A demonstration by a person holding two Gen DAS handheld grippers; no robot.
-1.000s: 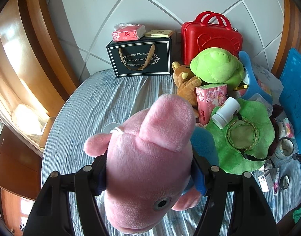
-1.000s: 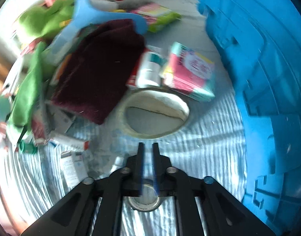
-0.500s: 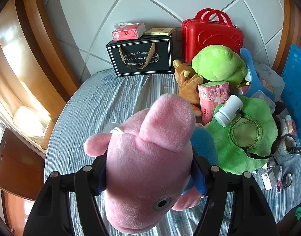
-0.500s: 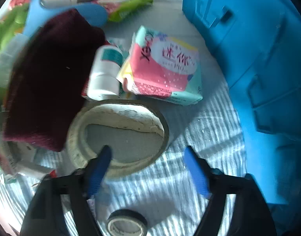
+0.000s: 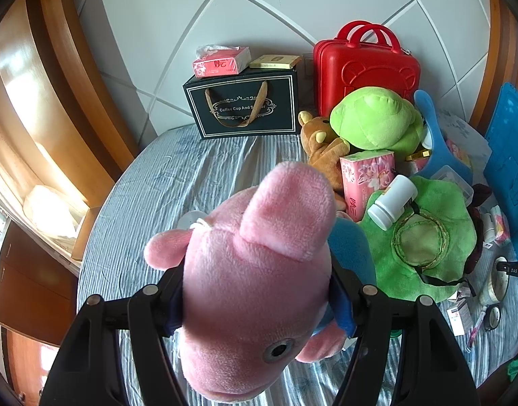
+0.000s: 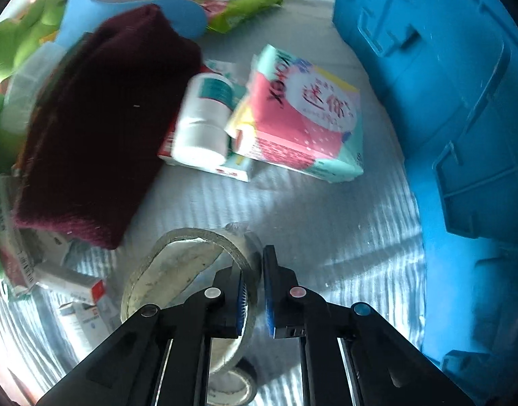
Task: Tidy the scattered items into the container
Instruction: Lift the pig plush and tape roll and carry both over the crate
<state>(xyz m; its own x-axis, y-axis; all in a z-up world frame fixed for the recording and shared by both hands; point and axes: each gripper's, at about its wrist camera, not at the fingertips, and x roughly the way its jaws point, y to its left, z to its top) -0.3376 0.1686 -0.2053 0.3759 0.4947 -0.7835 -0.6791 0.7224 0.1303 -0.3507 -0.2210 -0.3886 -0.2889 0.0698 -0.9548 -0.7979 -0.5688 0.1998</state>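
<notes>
Presently, the right gripper (image 6: 253, 287) has its jaws drawn nearly together, having just been closing, and they pinch the wall of a large roll of tape (image 6: 191, 280) between the pads. The roll stands tilted on the striped bedcover (image 6: 292, 209), one pad inside the ring and one outside. The left gripper (image 5: 259, 304) stands part-spread and is pressed on both sides of a pink plush toy (image 5: 262, 277), which fills the near view.

The blue container (image 6: 462, 135) rises just beside the right gripper, to its right in that view. The step in hand appears to be lifting the tape and carrying it over the container wall. To do it well, the grip should be confirmed firm before lifting, since the band is thin and may slip or pivot. The lift should be straight up, clear of the smaller tape roll (image 6: 231, 385) lying under the fingers, then high enough to pass the rim.

Not determinable: the container's rim and interior are cut off, so its contents are unknown. The maroon cloth (image 6: 96, 118) covers whatever lies beneath it. The white bottle (image 6: 204, 125) and pink packet (image 6: 302, 118) are blurred, their labels illegible. The lower body of the plush is out of frame.
</notes>
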